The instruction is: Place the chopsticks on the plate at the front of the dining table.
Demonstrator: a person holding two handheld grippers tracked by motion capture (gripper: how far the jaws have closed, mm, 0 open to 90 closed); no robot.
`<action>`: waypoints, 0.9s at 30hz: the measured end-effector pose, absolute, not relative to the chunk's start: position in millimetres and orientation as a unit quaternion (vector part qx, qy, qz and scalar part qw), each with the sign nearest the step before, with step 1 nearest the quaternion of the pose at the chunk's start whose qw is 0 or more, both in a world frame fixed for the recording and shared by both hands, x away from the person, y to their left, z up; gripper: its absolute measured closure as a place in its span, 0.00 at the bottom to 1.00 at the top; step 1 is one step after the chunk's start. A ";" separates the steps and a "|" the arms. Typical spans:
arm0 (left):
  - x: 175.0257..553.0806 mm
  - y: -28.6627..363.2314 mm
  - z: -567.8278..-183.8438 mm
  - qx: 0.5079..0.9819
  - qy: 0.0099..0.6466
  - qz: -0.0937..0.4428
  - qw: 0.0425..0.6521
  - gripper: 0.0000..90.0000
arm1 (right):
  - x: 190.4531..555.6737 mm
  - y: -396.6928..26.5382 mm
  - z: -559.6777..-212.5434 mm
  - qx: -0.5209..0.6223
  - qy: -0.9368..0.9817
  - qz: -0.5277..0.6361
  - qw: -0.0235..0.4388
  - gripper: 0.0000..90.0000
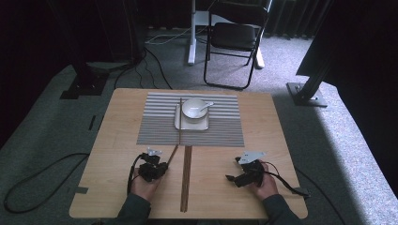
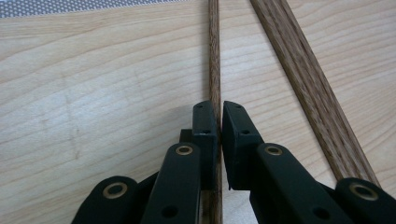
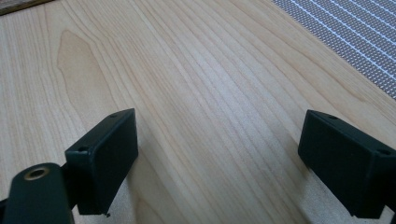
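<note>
- Left claw [image 2: 218, 128] pinching a thin dark wooden chopstick [image 2: 214, 51]; pads pressed tight on its sides, stick runs straight ahead between them along the surface [image 2: 93, 93].
- High view: left claw [image 1: 162, 165] sits low-left on the surface [image 1: 117, 140], held by the person's left hand [image 1: 143, 183]; the pinched chopstick [image 1: 172, 153] angles up-right from it toward the mat.
- Second chopstick pair [image 2: 308, 79], thicker-looking, lies flat just right of the pinched stick in the left gripper view, apart from it; in the high view it is the long dark strip [image 1: 186, 178] running near-to-far down the surface middle.
- Right claw [image 3: 217, 163] spread wide, nothing between its pads, bare wood under it.
- High view: right claw [image 1: 231, 177] low-right, in the right hand [image 1: 265, 185], well apart from the sticks.
- Striped grey placemat [image 1: 155, 126] beyond both claws, mid surface; its corner shows in the right gripper view [image 3: 355, 32].
- One more thin stick [image 1: 180, 117] lies across the mat, near-to-far.
- White square plate [image 1: 179, 123] on the mat, just right of that stick.
- Pale bowl [image 1: 193, 108] on the plate, spoon [image 1: 206, 106] resting in it.
- Folding chair [image 1: 234, 37] on the carpet past the surface.
</note>
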State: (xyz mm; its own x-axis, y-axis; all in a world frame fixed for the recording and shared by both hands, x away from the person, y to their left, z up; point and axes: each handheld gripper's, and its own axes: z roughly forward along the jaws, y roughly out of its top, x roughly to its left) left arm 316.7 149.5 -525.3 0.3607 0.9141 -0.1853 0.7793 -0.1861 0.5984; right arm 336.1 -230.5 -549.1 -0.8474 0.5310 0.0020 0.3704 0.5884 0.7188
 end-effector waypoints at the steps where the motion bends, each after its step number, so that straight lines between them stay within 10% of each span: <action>1: 317.2 150.3 -525.6 0.761 0.557 0.108 0.314 0.94 | 336.2 -230.5 -549.1 0.255 0.885 0.376 0.107 0.13; 27: 327.4 163.5 -518.9 0.736 0.582 0.093 0.333 0.94 | 336.2 -230.5 -549.1 0.255 0.885 0.375 0.107 0.13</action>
State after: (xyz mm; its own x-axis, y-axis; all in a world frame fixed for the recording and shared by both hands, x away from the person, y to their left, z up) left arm 327.4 163.5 -518.9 0.3058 0.9184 -0.2509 0.7943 -0.1008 0.5991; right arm 336.2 -230.5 -549.1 -0.8475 0.5308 0.0020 0.3703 0.5886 0.7187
